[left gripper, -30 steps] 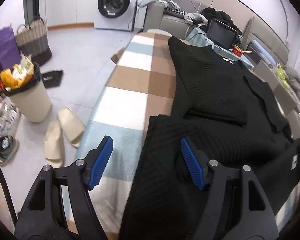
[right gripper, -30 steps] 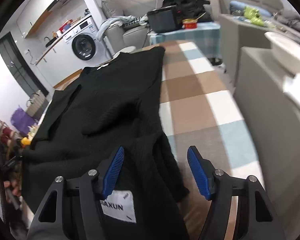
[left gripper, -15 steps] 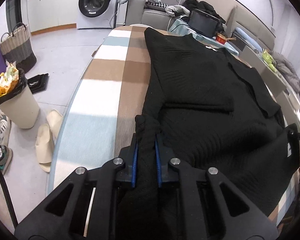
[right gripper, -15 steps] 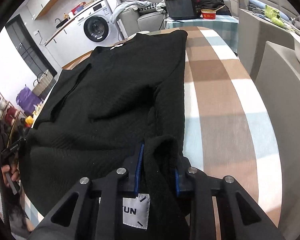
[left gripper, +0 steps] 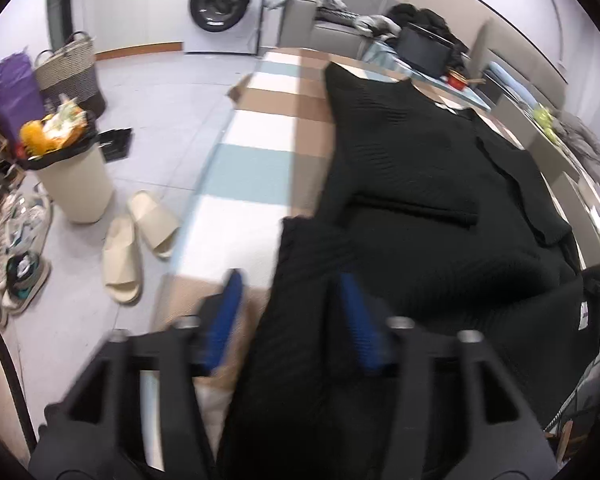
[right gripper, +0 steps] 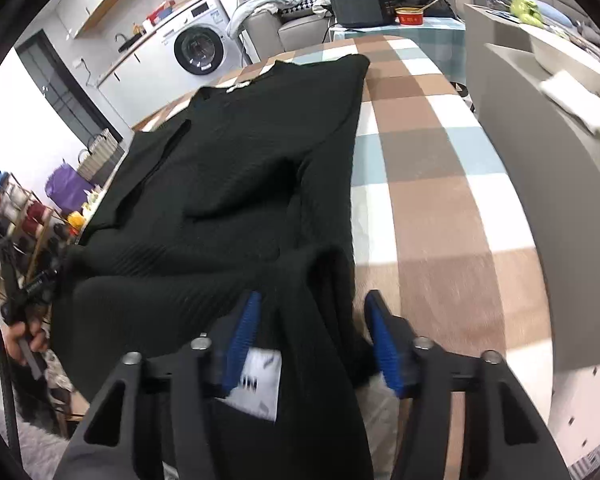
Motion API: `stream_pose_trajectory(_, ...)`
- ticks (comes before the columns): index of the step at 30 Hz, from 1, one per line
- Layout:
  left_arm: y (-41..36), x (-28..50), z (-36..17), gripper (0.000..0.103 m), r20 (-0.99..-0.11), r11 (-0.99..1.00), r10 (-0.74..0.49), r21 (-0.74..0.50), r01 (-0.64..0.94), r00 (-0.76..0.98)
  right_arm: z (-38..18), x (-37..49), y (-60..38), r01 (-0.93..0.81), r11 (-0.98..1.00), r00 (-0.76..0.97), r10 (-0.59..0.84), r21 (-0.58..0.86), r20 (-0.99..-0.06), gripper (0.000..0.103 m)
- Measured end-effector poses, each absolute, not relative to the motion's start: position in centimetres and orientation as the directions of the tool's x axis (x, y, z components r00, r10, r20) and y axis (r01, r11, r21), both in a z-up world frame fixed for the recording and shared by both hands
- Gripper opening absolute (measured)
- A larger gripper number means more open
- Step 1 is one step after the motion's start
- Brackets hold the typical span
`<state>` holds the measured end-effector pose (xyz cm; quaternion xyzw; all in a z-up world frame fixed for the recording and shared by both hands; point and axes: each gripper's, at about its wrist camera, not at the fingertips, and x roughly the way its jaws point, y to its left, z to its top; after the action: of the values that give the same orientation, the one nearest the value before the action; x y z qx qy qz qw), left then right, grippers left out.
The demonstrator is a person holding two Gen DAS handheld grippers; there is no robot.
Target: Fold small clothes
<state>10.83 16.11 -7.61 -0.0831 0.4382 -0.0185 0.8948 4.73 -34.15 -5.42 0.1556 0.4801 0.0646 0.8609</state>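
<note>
A black ribbed sweater (left gripper: 412, 184) lies spread on a table with a checked cloth (left gripper: 260, 168), sleeves folded across its body. It also shows in the right wrist view (right gripper: 240, 160). My left gripper (left gripper: 292, 316) is open, its blue pads on either side of the sweater's near left hem corner. My right gripper (right gripper: 312, 336) is open around the near right hem corner, where a white label (right gripper: 256, 380) shows. The frames are motion-blurred near both grippers.
Left of the table are a full bin (left gripper: 72, 172), cream slippers (left gripper: 136, 240), shoes and a basket (left gripper: 72, 72) on the floor. A washing machine (left gripper: 224, 4) and sofa stand at the back. A grey cabinet (right gripper: 560, 168) flanks the table's right edge.
Both grippers were shut on the sweater's hem corners half a second ago and have now opened, letting the fabric go. Both have drawn back a little toward the near edge.
</note>
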Motion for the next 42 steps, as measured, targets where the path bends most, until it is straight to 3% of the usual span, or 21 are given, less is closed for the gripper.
stream_pose_trajectory(2, 17.0, 9.1, -7.2, 0.066, -0.773, 0.981, -0.118, -0.188, -0.049, 0.624, -5.1, 3.6, -34.5, 0.037, 0.944, 0.541, 0.256, 0.327, -0.801, 0.060)
stream_pose_trajectory(9, 17.7, 4.2, -8.0, 0.065, -0.806, 0.973, -0.157, -0.225, -0.051, 0.570, -5.5, 0.2, -34.6, 0.010, 0.943, 0.519, 0.280, 0.334, -0.808, 0.062)
stream_pose_trajectory(11, 17.2, 3.3, -7.8, 0.052, -0.796, 0.976, -0.167, -0.218, -0.018, 0.582, -5.7, -0.3, -34.3, -0.005, 0.946, 0.509, 0.282, 0.325, -0.813, 0.062)
stream_pose_trajectory(13, 16.6, 3.3, -7.8, 0.026, -0.794, 0.978, -0.165, -0.207, -0.005, 0.585, -5.9, -0.6, -33.9, -0.018, 0.950, 0.504, 0.279, 0.313, -0.817, 0.060)
stream_pose_trajectory(16, 16.1, 3.2, -7.4, 0.008, -0.781, 0.976, -0.187, -0.219, 0.020, 0.596, -6.1, -0.9, -33.7, -0.036, 0.949, 0.509, 0.288, 0.315, -0.811, 0.052)
stream_pose_trajectory(18, 15.5, 3.3, -6.9, 0.006, -0.773, 0.979, -0.182, -0.202, 0.037, 0.607, -6.1, -0.7, -33.7, -0.036, 0.949, 0.513, 0.286, 0.313, -0.809, 0.044)
stream_pose_trajectory(19, 15.4, 3.3, -6.6, 0.006, -0.772, 0.980, -0.180, -0.196, 0.042, 0.609, -6.1, -0.5, -33.7, -0.036, 0.951, 0.513, 0.280, 0.306, -0.811, 0.031)
stream_pose_trajectory(21, 15.2, 3.1, -6.1, 0.005, -0.766, 0.980, -0.181, -0.192, 0.048, 0.617, -5.9, -0.6, -33.4, -0.062, 0.955, 0.524, 0.278, 0.290, -0.805, 0.017)
stream_pose_trajectory(24, 15.6, 2.8, -5.2, 0.005, -0.753, 0.980, -0.180, -0.195, 0.047, 0.633, -5.0, -1.2, -32.9, -0.112, 0.956, 0.552, 0.287, 0.271, -0.783, 0.007)
stream_pose_trajectory(31, 16.5, 1.8, -2.1, 0.004, -0.694, 0.967, -0.218, -0.248, 0.056, 0.686, -0.6, -2.0, -33.9, -0.145, 0.935, 0.718, 0.324, 0.323, -0.616, 0.005)
stream_pose_trajectory(42, 18.5, 7.3, 3.0, 0.004, -0.575, 0.946, -0.245, -0.318, 0.062, 0.781, 4.0, 1.5, -34.4, -0.082, 0.940, 0.855, 0.237, 0.331, -0.461, 0.005)
